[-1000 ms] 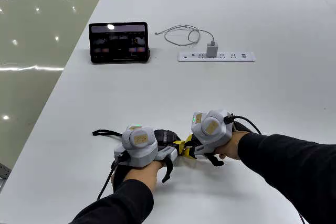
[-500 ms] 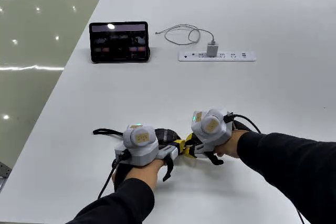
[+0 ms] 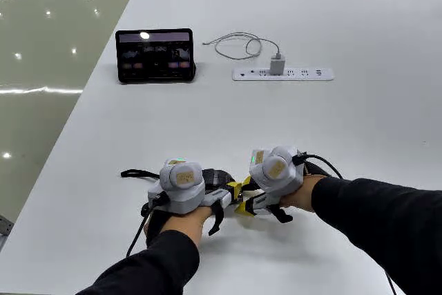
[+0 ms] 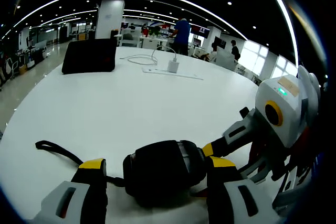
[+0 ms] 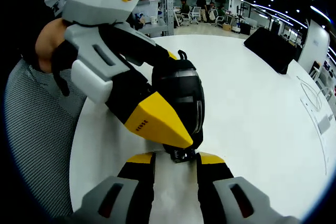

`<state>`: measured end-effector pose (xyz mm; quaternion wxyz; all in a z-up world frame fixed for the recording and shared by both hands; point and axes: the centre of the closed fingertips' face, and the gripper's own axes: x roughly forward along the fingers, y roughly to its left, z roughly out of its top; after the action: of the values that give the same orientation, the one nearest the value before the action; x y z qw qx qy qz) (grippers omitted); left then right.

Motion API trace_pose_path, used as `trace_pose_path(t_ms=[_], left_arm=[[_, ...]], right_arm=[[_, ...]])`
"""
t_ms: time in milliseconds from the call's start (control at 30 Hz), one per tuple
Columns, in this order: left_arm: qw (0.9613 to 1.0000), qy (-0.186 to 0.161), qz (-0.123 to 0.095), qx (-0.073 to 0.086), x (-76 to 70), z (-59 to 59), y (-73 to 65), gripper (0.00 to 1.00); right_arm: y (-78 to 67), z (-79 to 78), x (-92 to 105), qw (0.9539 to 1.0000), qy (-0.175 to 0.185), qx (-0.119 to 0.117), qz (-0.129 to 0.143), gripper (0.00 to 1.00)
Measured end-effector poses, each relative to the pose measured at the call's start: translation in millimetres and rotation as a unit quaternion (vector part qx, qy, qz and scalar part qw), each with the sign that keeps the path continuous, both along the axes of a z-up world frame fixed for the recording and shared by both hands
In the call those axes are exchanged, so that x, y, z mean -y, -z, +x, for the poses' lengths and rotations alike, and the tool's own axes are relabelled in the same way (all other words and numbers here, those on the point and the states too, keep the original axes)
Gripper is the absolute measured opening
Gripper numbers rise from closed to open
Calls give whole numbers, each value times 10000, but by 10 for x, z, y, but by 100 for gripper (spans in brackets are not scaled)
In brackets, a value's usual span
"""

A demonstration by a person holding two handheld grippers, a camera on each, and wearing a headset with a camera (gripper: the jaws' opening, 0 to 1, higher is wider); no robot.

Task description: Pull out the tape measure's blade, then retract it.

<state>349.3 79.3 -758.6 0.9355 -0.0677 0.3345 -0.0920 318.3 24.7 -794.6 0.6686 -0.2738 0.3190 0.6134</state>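
The black tape measure (image 3: 215, 178) lies on the white table (image 3: 311, 122) near its front edge, its black wrist strap (image 3: 133, 173) trailing off to the left. My left gripper (image 3: 222, 189) is shut on the case; in the left gripper view the case (image 4: 163, 167) sits squeezed between my yellow-tipped fingers (image 4: 92, 165). From the right, my right gripper (image 3: 241, 198) meets the case's front. In the right gripper view its fingertips (image 5: 140, 159) close on the small blade tip (image 5: 181, 155) at the mouth of the case (image 5: 184, 95). No blade length shows outside the case.
A dark tablet (image 3: 155, 54) stands at the back left. A white power strip (image 3: 283, 74) with a charger and a coiled white cable (image 3: 235, 45) lies behind the middle. The table's left edge (image 3: 65, 136) drops to a glossy floor.
Both grippers and the tape measure have shifted slightly toward me and down the table. The right gripper has tilted lower at the case's mouth. The blade stays in.
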Motion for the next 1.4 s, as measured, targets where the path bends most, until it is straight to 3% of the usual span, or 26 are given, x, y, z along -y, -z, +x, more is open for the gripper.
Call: trace_pose_path(t_ms=[133,467,600,633,667,700,733,867,1067,1167,1233,1267,1400], left_arm=[[9999,-34,66,144,-49,18,-36,84],[9997,168,-105,112,-25,-21,-52,86],[9992,277,-211,207,-42,-29,-77,94],[9986,304,-97,413,-69,6,-119,97],[9980,497,-10,388,-48,-35,-114,97],[9980,541,-85,303,-22,-58,-92,97],[9977,615,-156,254,2,-79,-80,97],[9971,745,-54,154,-17,-132,-27,100],[9918,1260,81,210,-19,-248,-57,100],[9871,1572,78,289,-5,-295,-125,100],[9824,1845,205,192,-12,-357,-108,100],[9807,1932,175,227,-11,-371,-122,100],[9775,2080,219,265,-78,-407,-156,100]], right_arm=[[-9,-22,-2,10000,-9,-49,33,31],[-78,-10,30,10000,51,-25,76,43],[-96,-14,79,9999,98,19,35,48],[-108,-9,85,9998,181,7,45,50],[-147,-9,78,9995,287,-3,152,52],[-172,-8,70,9991,359,5,243,53],[-176,-14,86,9988,419,12,243,54],[-192,-82,113,9985,476,13,280,59],[-245,-171,196,9983,489,87,296,62],[-307,-192,258,9975,590,96,381,63],[-340,-199,297,9970,645,106,416,64],[-359,-205,323,9964,707,77,458,65],[-399,-216,429,9950,853,82,516,71]])
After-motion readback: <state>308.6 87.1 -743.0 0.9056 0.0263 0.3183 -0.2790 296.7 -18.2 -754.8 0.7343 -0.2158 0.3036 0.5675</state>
